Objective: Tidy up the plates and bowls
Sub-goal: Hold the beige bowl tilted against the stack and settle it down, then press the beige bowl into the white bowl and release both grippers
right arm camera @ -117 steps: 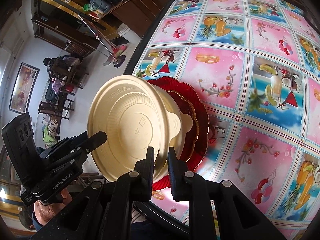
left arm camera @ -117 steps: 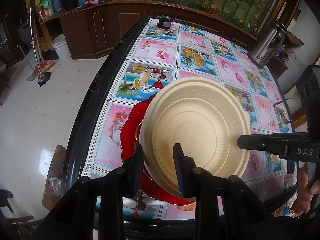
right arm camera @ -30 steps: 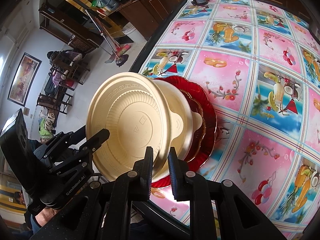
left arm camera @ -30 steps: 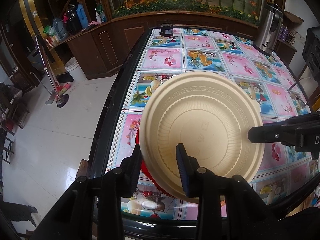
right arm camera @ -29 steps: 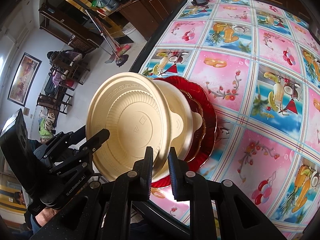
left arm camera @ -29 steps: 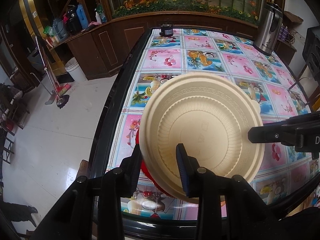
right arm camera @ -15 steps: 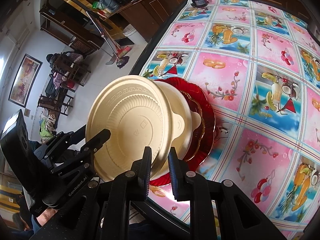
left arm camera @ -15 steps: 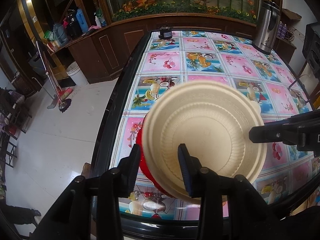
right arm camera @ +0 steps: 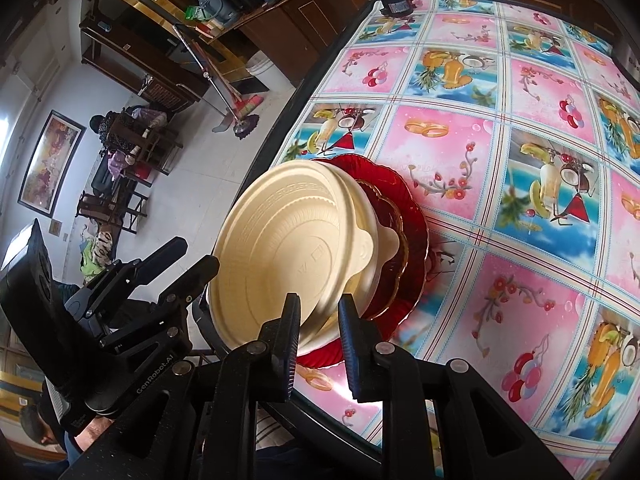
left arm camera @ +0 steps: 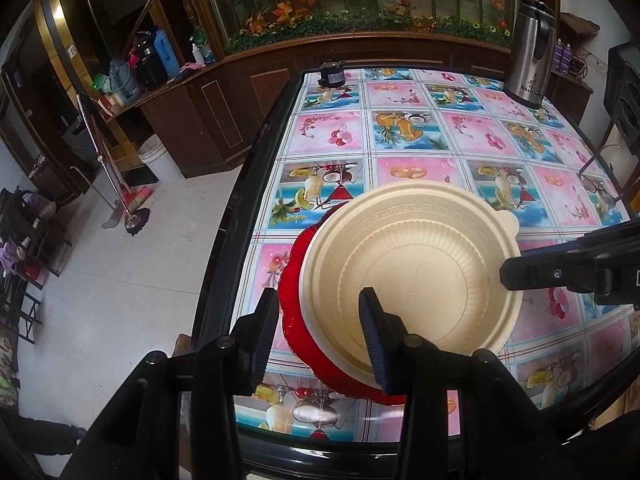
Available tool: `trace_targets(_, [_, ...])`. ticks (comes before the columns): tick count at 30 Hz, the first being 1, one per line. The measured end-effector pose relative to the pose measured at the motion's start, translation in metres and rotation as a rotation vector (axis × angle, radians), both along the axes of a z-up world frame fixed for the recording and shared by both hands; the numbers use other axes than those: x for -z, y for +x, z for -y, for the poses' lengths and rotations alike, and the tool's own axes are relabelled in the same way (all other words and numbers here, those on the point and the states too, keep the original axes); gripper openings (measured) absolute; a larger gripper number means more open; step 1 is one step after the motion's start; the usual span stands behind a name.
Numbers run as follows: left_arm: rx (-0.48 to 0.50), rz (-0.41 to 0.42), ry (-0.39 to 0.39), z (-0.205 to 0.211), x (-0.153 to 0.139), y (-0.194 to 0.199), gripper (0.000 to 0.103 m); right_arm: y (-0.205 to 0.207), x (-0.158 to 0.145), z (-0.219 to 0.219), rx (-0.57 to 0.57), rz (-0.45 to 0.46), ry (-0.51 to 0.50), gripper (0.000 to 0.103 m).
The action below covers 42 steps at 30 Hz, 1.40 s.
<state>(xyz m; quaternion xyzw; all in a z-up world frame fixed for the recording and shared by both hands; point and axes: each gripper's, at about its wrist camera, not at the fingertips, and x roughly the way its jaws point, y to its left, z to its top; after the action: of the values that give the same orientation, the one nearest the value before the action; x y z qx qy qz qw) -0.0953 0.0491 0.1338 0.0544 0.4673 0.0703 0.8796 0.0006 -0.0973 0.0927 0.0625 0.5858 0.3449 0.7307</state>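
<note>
- The left tongs (left arm camera: 319,294) stand open. Their jaws have just been opening, and the near rim of the top bowl (left arm camera: 416,272) lies between them, clear of the outer pad.
- The right tongs (right arm camera: 320,298) clamp the same bowl's rim, with a pad on each side. The jaws have just eased a little wider.
- The top bowl sits nested in a second cream bowl (right arm camera: 386,240), straight ahead of both tongs.
- Under the bowls lie two stacked red plates (right arm camera: 414,220), near the table's (left arm camera: 404,132) close edge.
- Far beyond the tongs, a steel kettle (left arm camera: 530,68) stands at the back right.
- A small black device (left arm camera: 331,74) stands at the back left.
</note>
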Motion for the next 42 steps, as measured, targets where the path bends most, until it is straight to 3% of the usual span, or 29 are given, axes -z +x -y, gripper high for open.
trace_targets(38, [0.027, 0.035, 0.059, 0.014, -0.012, 0.002, 0.041, 0.001, -0.007, 0.038, 0.108, 0.003, 0.051, 0.022])
trace_targets(42, [0.014, 0.05, -0.005, 0.002, -0.02, 0.002, 0.041, 0.003, -0.006, 0.041, 0.118, -0.001, 0.052, 0.022])
